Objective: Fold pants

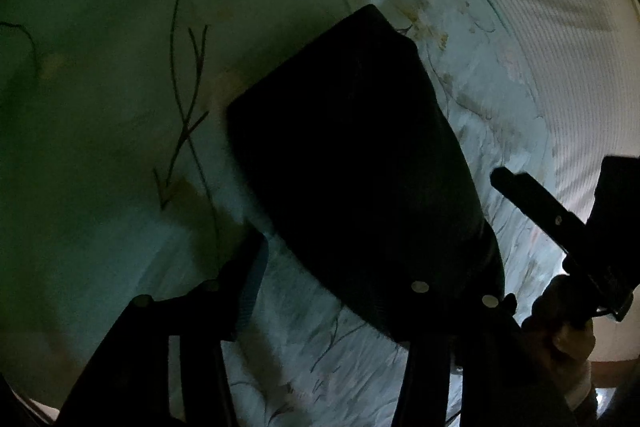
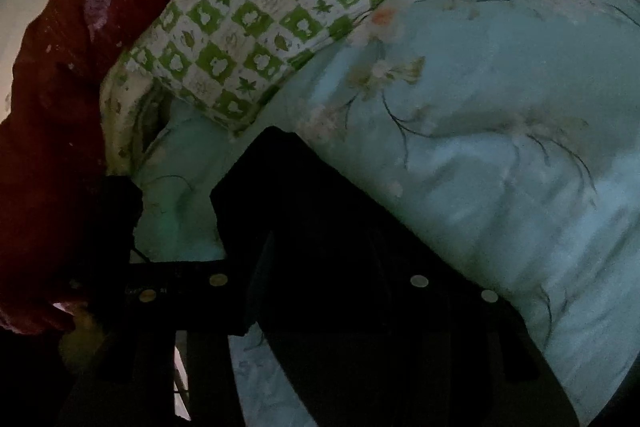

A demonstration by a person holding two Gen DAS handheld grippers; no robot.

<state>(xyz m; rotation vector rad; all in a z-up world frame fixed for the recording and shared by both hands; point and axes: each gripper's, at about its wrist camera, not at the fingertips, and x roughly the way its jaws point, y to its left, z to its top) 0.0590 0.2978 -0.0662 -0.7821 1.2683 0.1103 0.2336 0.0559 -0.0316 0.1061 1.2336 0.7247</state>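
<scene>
The pants [image 1: 352, 163] lay as a dark folded bundle on the pale blue flowered bedsheet [image 1: 100, 107], so black in the dim light that I could make out no seam, waistband or leg, only an outline. In my left view my left jaws [image 1: 360, 267] stood apart; one finger was clear against the sheet beside the bundle, while the other merged with the black cloth, so I could not tell whether it touched. In my right view my right jaws [image 2: 320, 227] were almost lost against the same dark cloth [image 2: 320, 207]; the fingers looked part way apart with the bundle's near edge between them, but whether they pinched it was hidden. From the left camera the right gripper's body showed at the picture's edge, held by a hand [image 1: 560, 319] that was partly cut off. Beyond the bundle lay a green-and-white checked pillow [image 2: 256, 31], a red cloth [image 2: 52, 87] beside it, and a white striped cover [image 1: 560, 27] along the far side, all blurred.
</scene>
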